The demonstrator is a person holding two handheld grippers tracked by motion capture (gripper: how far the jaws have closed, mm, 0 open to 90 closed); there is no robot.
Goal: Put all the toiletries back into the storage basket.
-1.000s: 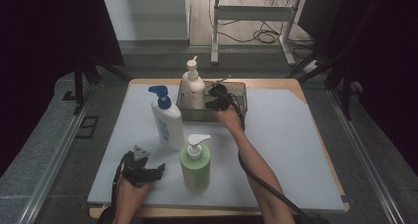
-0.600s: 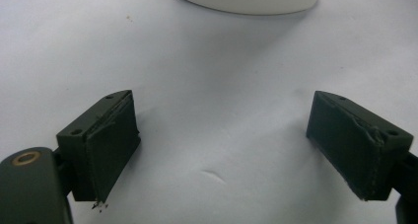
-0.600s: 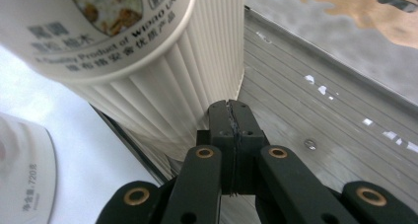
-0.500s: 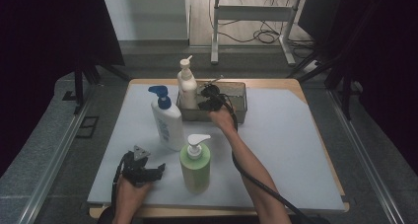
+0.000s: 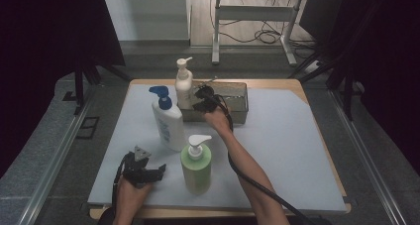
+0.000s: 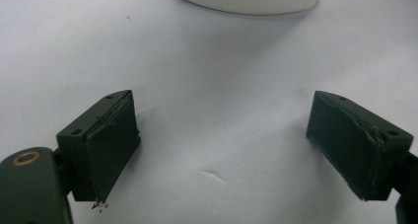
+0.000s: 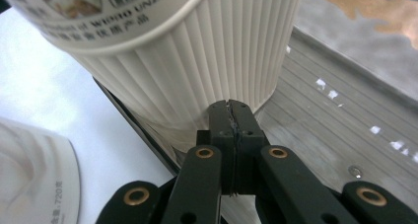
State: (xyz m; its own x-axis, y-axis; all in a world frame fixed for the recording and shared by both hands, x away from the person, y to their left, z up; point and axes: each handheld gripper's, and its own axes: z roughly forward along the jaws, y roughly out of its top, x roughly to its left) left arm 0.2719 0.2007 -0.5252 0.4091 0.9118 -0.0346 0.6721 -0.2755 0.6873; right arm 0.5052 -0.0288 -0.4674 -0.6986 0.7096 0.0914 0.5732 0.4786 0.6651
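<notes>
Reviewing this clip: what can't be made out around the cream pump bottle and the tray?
- Whether the right tool touches the cream pump bottle: the right gripper view shows shut jaws at its ribbed base, contact unclear.
- The bottle's base in the high view: hidden by the metal tray wall and the hand.
- Label print: cut off by the top edge in the right gripper view.
- The tray's inside: hidden by the hand in the high view.

Bench (image 5: 297,150) layout: three pump bottles, one tray.
Tray (image 5: 236,102) at back centre; ribbed bottle (image 5: 183,86) at its left end; tall bottle (image 5: 167,120) before that; squat bottle (image 5: 196,165) nearest, right of it.
</notes>
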